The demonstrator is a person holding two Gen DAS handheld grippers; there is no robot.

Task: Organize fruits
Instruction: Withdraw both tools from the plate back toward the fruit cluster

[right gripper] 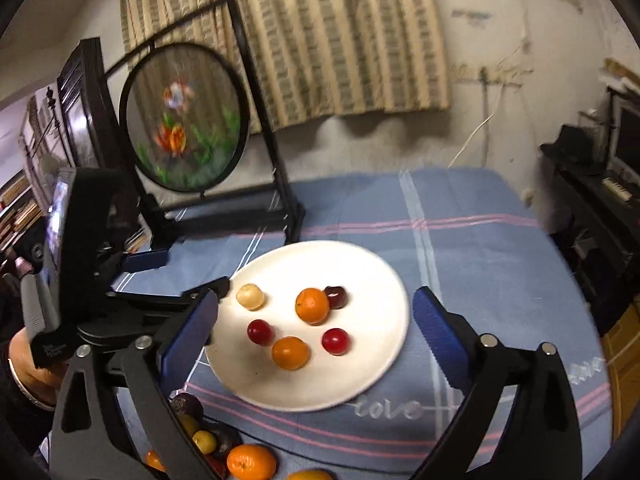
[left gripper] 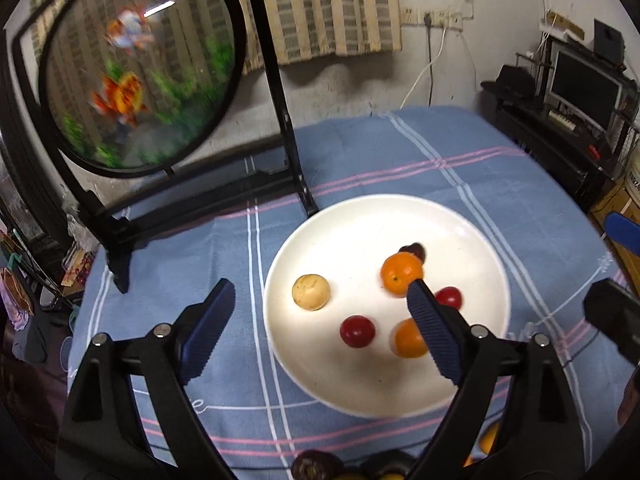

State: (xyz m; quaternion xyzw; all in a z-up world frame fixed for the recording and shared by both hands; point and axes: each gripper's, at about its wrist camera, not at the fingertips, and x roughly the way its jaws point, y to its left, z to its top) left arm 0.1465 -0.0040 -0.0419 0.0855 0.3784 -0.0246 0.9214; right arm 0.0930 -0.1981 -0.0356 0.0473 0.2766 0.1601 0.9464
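Observation:
A white plate (left gripper: pixel 320 376) (right gripper: pixel 376 276) sits on the blue checked cloth. It holds two oranges (left gripper: pixel 401 273) (right gripper: pixel 312 305), two red fruits (left gripper: pixel 357 331) (right gripper: pixel 260 332), a pale yellow fruit (left gripper: pixel 311 292) (right gripper: pixel 250 296) and a dark fruit (left gripper: pixel 416 249) (right gripper: pixel 336 296). My left gripper (left gripper: pixel 320 312) is open and empty above the plate's left part. My right gripper (right gripper: pixel 314 320) is open and empty above the plate. A pile of loose fruit lies at the near edge, with an orange (right gripper: pixel 251 461) and a dark fruit (left gripper: pixel 314 465).
A black stand with a round embroidered fish screen (left gripper: pixel 136 64) (right gripper: pixel 184 116) stands at the back left of the table. The left gripper's body (right gripper: pixel 92 264) shows at the left in the right wrist view. Dark furniture (left gripper: pixel 568 120) stands to the right.

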